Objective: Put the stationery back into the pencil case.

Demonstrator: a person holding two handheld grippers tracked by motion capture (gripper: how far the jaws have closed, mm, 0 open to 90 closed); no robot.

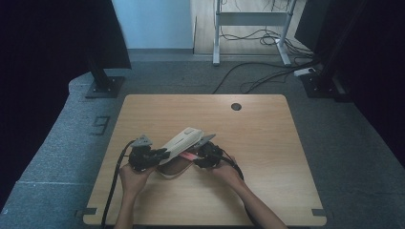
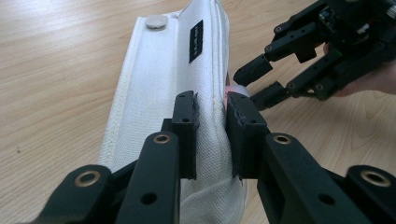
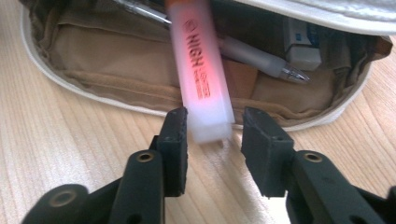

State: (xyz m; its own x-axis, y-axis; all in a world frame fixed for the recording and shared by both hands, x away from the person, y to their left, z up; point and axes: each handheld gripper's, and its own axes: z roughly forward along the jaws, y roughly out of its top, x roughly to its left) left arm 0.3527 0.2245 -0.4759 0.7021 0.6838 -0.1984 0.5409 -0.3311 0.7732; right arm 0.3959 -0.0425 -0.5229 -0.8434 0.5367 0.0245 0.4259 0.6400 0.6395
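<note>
Pink highlighter (image 3: 201,88): translucent, square-edged bar, long axis running from right gripper (image 3: 215,140) into open pencil case (image 3: 112,70), butt end between its part-open jaws, touching 1 pad only. Left gripper (image 2: 212,123) clamps case's white canvas flap (image 2: 154,74). Tan fabric lining; wood-grain table (image 1: 267,143).

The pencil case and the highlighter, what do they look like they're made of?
Pencil case: white woven fabric, canvas-like, matte, with visible weave and stitched edges; the lining looks like tan cloth. Highlighter: translucent pink plastic, smooth, with printed lettering, probably frosted.
</note>
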